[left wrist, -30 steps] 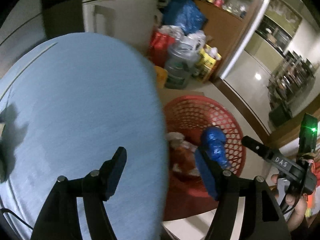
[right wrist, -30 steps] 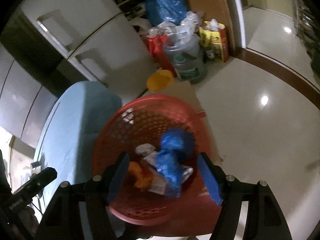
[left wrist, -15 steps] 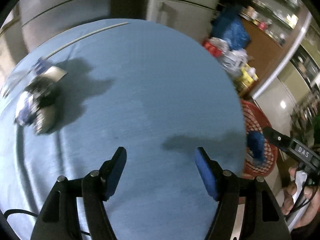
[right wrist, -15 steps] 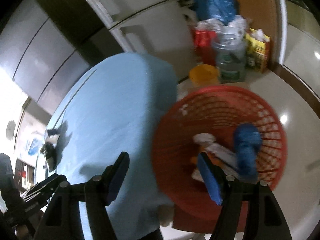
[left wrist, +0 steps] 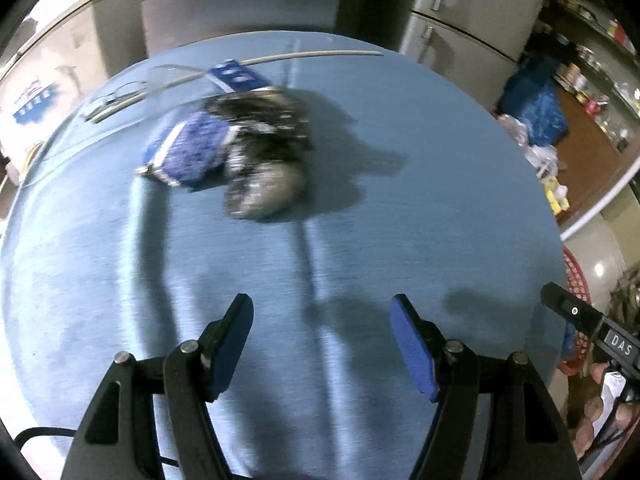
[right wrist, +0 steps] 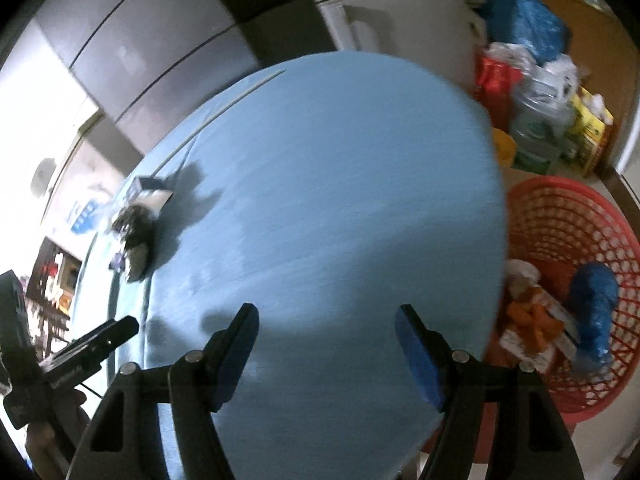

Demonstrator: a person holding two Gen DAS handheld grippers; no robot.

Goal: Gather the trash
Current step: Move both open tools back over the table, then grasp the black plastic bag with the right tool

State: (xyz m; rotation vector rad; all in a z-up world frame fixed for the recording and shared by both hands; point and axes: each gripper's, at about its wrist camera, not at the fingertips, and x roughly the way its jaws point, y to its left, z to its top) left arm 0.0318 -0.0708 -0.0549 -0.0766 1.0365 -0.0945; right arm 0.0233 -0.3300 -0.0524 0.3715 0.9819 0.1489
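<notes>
My left gripper (left wrist: 322,344) and right gripper (right wrist: 326,354) both tilt down over the blue worktop (left wrist: 400,200), jaws apart and empty. The trash (left wrist: 240,156), a crumpled wrapper heap, lies well ahead; it looks light and soft, so I'd pinch a raised fold.

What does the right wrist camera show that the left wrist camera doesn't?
Only the right wrist view shows inside the red basket: a blue bag and orange scraps. It also shows the open, empty right gripper.

Only the left wrist view shows the open, empty left gripper and the trash pile's blue wrapper up close.

Both show the blue table and the dark trash pile on it.
</notes>
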